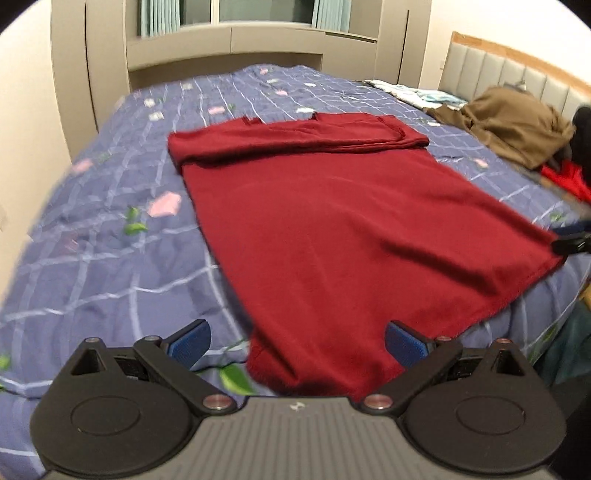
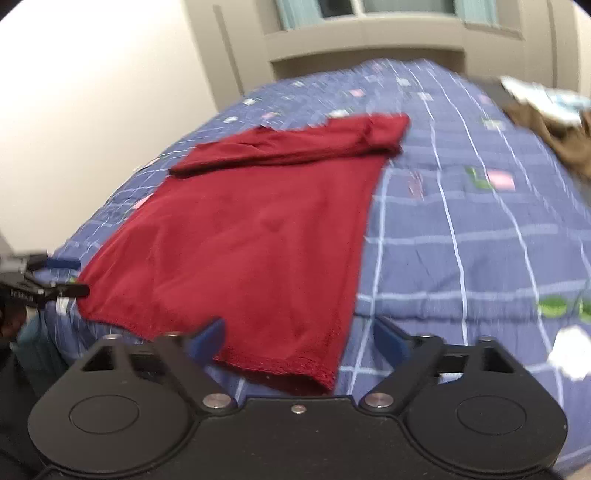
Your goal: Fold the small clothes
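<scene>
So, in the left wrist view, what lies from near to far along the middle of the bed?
Left gripper → near hem of the red shirt → its folded-over sleeves → blue checked bedcover → beige cabinet → window.

Matt, soft red cloth shirt (image 1: 332, 229) on a quilted bedspread (image 1: 110, 258) — grippers matt black plastic.

A home bedroom: quilted bed (image 1: 110, 258), padded headboard (image 1: 498, 70) (clothes heaped nearby), built-in wardrobes (image 1: 92, 55).
</scene>
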